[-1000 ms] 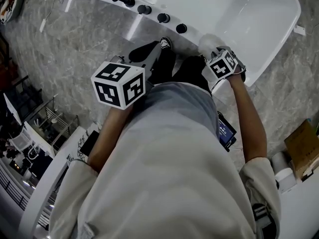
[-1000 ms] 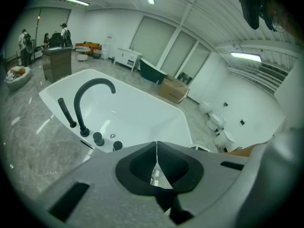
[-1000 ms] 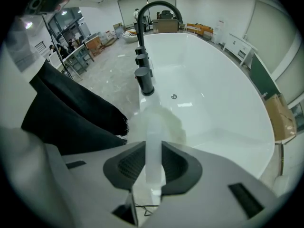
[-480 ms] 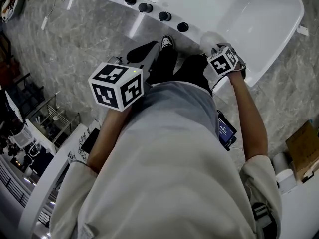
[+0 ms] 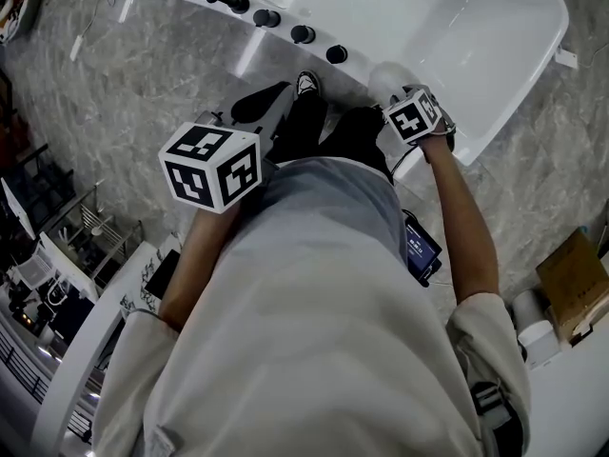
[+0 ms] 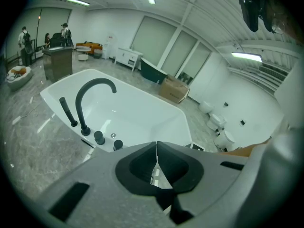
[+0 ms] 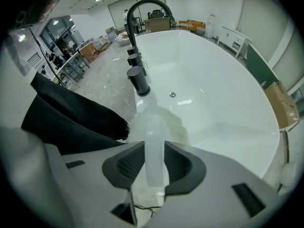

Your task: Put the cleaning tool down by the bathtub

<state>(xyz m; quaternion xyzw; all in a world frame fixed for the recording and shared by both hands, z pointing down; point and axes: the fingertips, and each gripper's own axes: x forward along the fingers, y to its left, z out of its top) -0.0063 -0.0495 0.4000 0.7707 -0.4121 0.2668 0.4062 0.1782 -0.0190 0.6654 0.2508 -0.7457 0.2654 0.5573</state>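
Note:
The cleaning tool is a translucent white handle with a pale fluffy head that rests over the rim of the white bathtub. My right gripper is shut on the handle, at the tub's near edge. My left gripper is shut with nothing between its jaws, held high to the left of the person's legs; its marker cube shows in the head view. The tub lies ahead of it.
A black arched faucet and black knobs line the tub's rim. The person's dark trousers and shoes stand against the tub. Grey marble floor surrounds it. A cardboard box and white toilets lie to the right.
The right gripper with the tool has shifted slightly left along the tub's edge. The left gripper's cube drifted a little left and down in the view.

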